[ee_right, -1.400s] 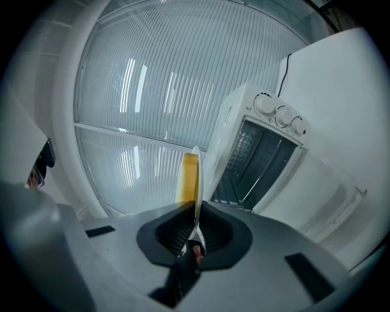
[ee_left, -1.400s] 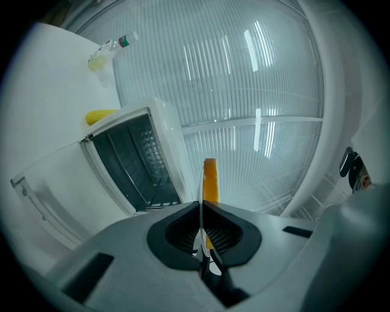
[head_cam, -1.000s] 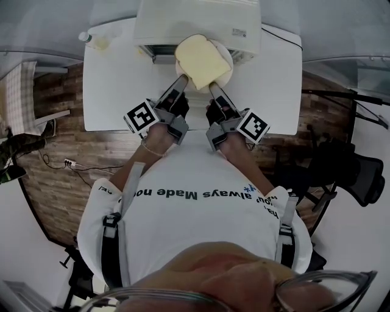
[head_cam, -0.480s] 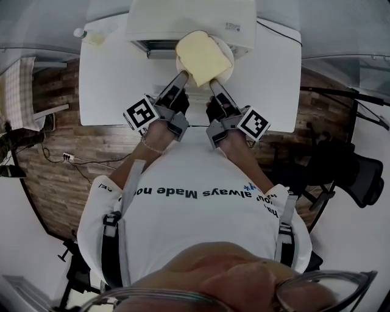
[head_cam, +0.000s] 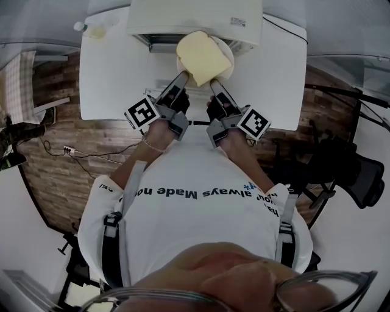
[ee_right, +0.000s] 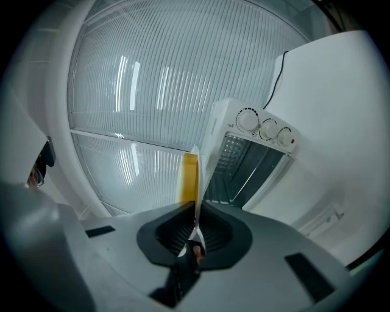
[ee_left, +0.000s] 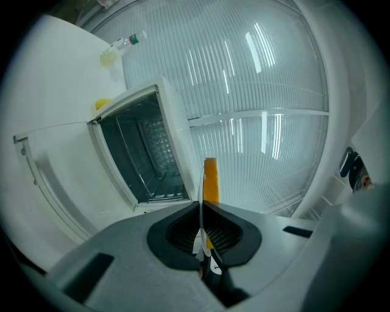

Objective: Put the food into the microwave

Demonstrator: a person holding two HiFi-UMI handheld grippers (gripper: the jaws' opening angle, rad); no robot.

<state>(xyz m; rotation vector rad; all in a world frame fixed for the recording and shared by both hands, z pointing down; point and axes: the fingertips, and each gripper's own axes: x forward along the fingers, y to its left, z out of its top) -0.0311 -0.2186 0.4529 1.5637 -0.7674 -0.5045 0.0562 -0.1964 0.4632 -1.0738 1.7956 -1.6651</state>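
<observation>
A slice of pale yellow bread [head_cam: 202, 56] lies on a white plate [head_cam: 226, 58], held level in front of the white microwave [head_cam: 195, 18]. My left gripper [head_cam: 181, 78] is shut on the plate's near-left rim and my right gripper [head_cam: 214, 84] on its near-right rim. In the left gripper view the plate's edge [ee_left: 202, 183] runs between the pads [ee_left: 177, 234], with the bread [ee_left: 211, 177] beside it and the open oven cavity [ee_left: 143, 155] ahead left. In the right gripper view the plate's edge [ee_right: 196, 183], the bread [ee_right: 189, 173] and the cavity [ee_right: 244, 167] show below the knobs [ee_right: 262, 128].
The microwave's door [ee_left: 55, 177] hangs open and down at the left. A clear bottle [head_cam: 91, 27] stands at the back left corner of the white table [head_cam: 109, 79]. A ribbed glass wall [ee_right: 152, 91] rises behind. Wooden floor and a dark chair [head_cam: 347, 164] flank the table.
The plate with the bread has edged slightly forward toward the microwave's opening. Both grippers keep their hold on its rim.
</observation>
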